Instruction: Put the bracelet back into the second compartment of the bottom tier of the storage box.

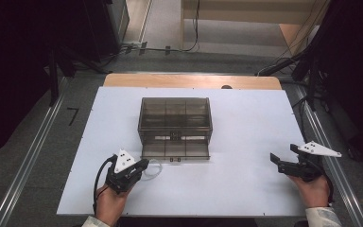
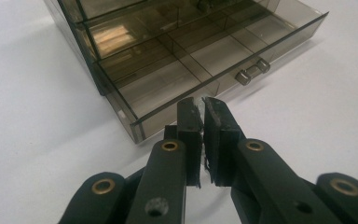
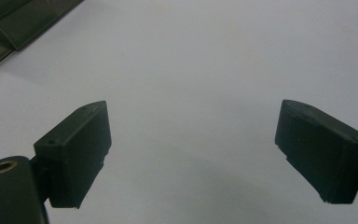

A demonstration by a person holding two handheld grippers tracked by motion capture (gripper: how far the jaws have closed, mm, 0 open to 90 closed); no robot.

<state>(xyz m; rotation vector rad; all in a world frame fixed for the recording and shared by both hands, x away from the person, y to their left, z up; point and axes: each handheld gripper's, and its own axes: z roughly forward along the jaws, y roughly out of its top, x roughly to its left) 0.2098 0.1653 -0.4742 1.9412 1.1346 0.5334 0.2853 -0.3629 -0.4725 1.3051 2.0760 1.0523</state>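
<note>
A smoky see-through drawer box (image 1: 175, 116) stands in the middle of the white board (image 1: 250, 118). Its bottom drawer (image 1: 175, 150) is pulled out toward me, and its compartments (image 2: 168, 79) look empty. The drawer's small handle (image 2: 251, 71) faces me. My left gripper (image 1: 145, 164) lies on the board just off the drawer's front left corner, and its jaws (image 2: 202, 100) are shut with only a thin slit between the worn pads. A faint clear loop (image 1: 154, 169) lies by its tip; I cannot tell what it is. My right gripper (image 1: 282, 153) rests open at the board's right side, with bare board between its jaws (image 3: 193, 135).
A corner of the box (image 3: 9, 23) sits far off at the upper left of the right gripper view. A wooden table edge (image 1: 194, 80) runs behind the board. Metal rails (image 1: 28, 161) flank both sides, and dark stands and cables sit beyond.
</note>
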